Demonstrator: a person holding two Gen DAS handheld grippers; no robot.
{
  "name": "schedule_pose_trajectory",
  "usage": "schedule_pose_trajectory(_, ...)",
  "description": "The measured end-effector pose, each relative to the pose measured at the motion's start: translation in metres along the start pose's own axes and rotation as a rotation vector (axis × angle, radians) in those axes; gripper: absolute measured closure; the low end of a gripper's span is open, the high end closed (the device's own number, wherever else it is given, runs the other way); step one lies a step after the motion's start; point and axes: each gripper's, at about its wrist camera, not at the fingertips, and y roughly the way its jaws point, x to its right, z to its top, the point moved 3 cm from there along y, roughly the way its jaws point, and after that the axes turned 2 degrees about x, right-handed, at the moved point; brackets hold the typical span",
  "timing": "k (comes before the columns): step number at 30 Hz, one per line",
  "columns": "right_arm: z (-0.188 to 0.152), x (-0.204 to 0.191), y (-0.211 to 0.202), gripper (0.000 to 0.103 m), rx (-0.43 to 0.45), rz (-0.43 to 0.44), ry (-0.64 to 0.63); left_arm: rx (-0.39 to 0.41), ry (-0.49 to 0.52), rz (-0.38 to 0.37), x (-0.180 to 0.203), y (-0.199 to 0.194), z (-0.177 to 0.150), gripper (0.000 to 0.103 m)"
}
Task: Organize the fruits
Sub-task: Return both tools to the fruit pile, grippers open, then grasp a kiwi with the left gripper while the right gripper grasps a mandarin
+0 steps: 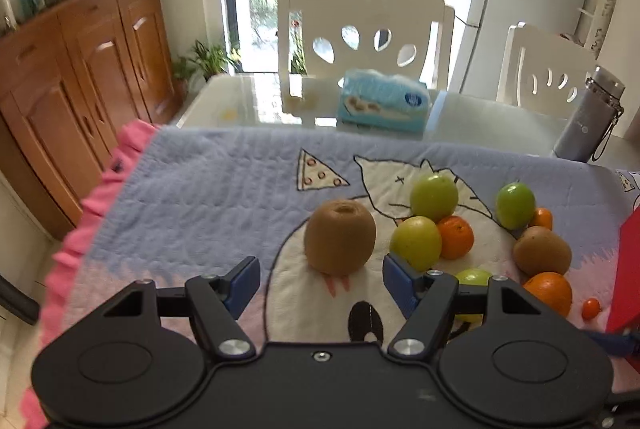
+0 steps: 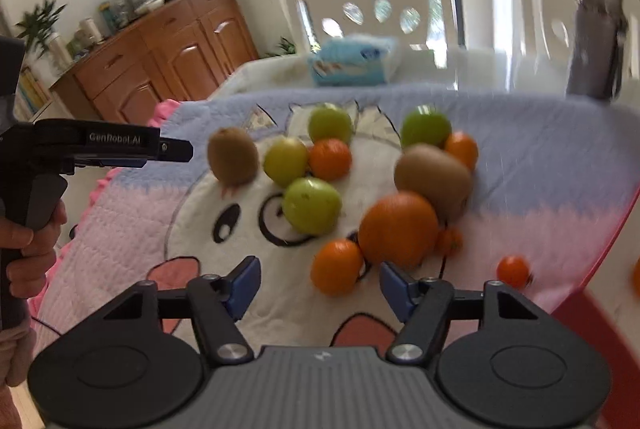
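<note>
Fruit lies loose on a cartoon-cat blanket point(image 1: 208, 181). A brown kiwi point(image 1: 340, 237) stands just ahead of my left gripper point(image 1: 320, 279), which is open, its blue pads apart from the kiwi on both sides. To the right are green apples point(image 1: 434, 197), oranges point(image 1: 454, 237) and a second kiwi point(image 1: 542, 249). My right gripper point(image 2: 319, 281) is open too, with a small orange point(image 2: 338, 267) just beyond its pads and a big orange point(image 2: 398, 227) behind that. In the right wrist view my left gripper point(image 2: 176, 151) points at the kiwi point(image 2: 233, 157) from the left, a hand point(image 2: 36, 241) holding it.
A red container point(image 1: 628, 269) stands at the blanket's right edge. Beyond the blanket, a blue tissue pack point(image 1: 382, 101) and a grey water bottle point(image 1: 588, 117) sit on the glass table. White chairs point(image 1: 364, 29) stand behind. The blanket's pink frill point(image 1: 100, 197) marks its left edge.
</note>
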Motion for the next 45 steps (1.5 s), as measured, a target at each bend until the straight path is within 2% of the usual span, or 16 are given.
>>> schedule_pose_trajectory(4,-0.01,0.008,0.017,0.037,0.022,-0.002,0.077,-0.006,-0.009,-0.009,-0.002,0.023,0.001,0.022)
schedule_pose_trajectory(8,-0.02,0.007,0.033,0.037,0.028,-0.004,0.108,-0.004,-0.048,-0.027,-0.007,0.039,0.004,0.022)
schedule_pose_trajectory(11,-0.025,0.005,0.042,0.037,0.046,-0.029,0.103,0.014,-0.052,-0.007,-0.009,0.046,0.006,0.021)
schedule_pose_trajectory(15,-0.023,0.006,0.043,0.037,0.074,-0.028,0.104,0.033,-0.023,-0.014,-0.003,0.052,0.01,0.02)
schedule_pose_trajectory(17,-0.024,0.009,0.043,0.041,0.091,-0.022,0.121,0.036,-0.022,-0.019,-0.002,0.054,0.009,0.02)
schedule_pose_trajectory(27,-0.028,0.009,0.044,0.046,0.152,-0.022,0.126,0.012,-0.001,-0.043,0.001,0.072,-0.008,0.021)
schedule_pose_trajectory(31,-0.029,0.006,0.045,0.054,0.163,-0.05,0.099,-0.01,-0.009,-0.049,-0.001,0.082,-0.015,0.021)
schedule_pose_trajectory(36,-0.031,0.001,0.046,0.06,0.17,-0.081,0.06,0.009,0.002,-0.045,0.001,0.079,-0.015,0.021)
schedule_pose_trajectory(37,-0.032,-0.001,0.046,0.065,0.171,-0.072,0.053,0.009,0.001,-0.047,0.001,0.079,-0.015,0.021)
schedule_pose_trajectory(38,-0.032,-0.002,0.046,0.065,0.171,-0.065,0.055,0.014,-0.001,-0.05,0.0,0.079,-0.015,0.022)
schedule_pose_trajectory(39,-0.033,-0.004,0.046,0.065,0.17,-0.061,0.05,0.023,-0.003,-0.056,0.0,0.078,-0.015,0.023)
schedule_pose_trajectory(41,-0.034,-0.006,0.045,0.066,0.175,-0.061,0.042,0.055,-0.023,-0.092,-0.002,0.076,-0.016,0.032)
schedule_pose_trajectory(45,-0.036,-0.008,0.044,0.066,0.18,-0.026,0.045,0.074,-0.048,-0.118,-0.007,0.076,-0.017,0.033)
